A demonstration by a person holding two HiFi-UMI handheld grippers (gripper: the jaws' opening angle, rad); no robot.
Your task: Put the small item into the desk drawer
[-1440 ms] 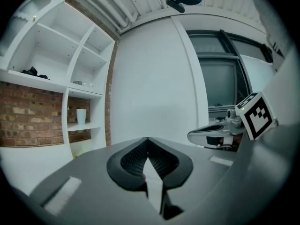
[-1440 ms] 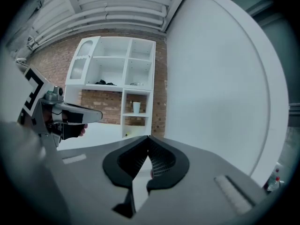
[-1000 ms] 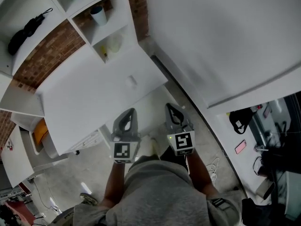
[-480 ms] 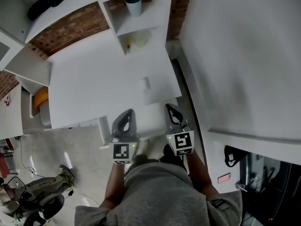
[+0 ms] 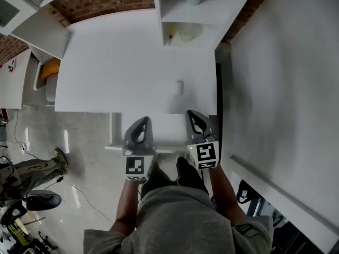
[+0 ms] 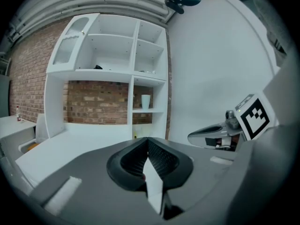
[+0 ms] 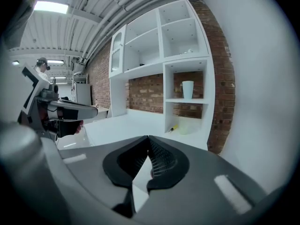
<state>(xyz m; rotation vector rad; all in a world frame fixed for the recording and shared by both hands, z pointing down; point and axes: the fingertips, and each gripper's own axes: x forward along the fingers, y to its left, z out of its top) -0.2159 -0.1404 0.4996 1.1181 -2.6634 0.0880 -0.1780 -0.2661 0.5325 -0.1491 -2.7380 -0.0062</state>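
Left gripper (image 5: 143,120) and right gripper (image 5: 192,113) are hovering closed, empty, at the white desk's (image 5: 111,62) edge; a small item (image 5: 179,87) is lying on it, brick wall (image 5: 106,1) behind.

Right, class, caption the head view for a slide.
Left gripper and right gripper, both shut and empty, face a desk bearing a small item.

Person's wearing a baggy grey top (image 5: 183,221), and just past that top are the left gripper (image 5: 143,119) and right gripper (image 5: 191,113), both moulded grey with dark ribbed fingers (image 6: 161,159) and a black-and-white marker cube (image 5: 136,166) apiece.
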